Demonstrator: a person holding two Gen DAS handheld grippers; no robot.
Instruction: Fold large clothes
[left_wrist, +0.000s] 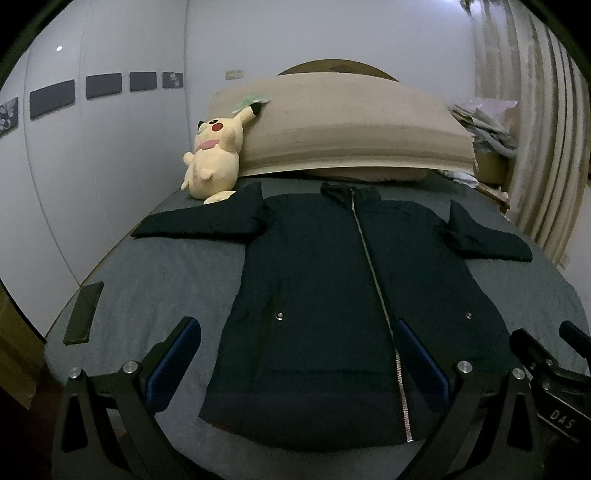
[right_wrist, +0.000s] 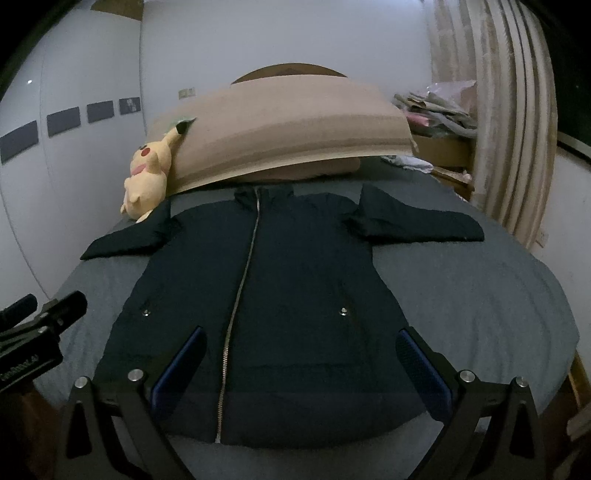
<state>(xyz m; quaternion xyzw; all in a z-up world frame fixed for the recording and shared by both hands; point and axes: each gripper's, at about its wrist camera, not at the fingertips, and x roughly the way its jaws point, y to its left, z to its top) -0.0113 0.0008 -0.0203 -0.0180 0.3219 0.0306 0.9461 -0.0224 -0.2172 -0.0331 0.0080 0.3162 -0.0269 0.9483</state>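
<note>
Two tools hover above the near edge of a bed (left_wrist: 147, 280): the left tool (left_wrist: 297, 363) and right tool (right_wrist: 299, 369), each with fingers spread apart, holding nothing. One dark jacket (left_wrist: 332, 295) lies flat, zipped, both sleeves outstretched. Farther back sit one yellow plush toy (left_wrist: 216, 155) and one beige pillow (left_wrist: 351, 125)

The bed with a grey-blue sheet (left_wrist: 155, 273) carries a dark navy zip-front padded jacket (left_wrist: 325, 295) spread flat with sleeves out, a yellow plush toy (left_wrist: 216, 155) near its head end, and a dark flat rectangular object (left_wrist: 84, 313) at its left edge.
</note>
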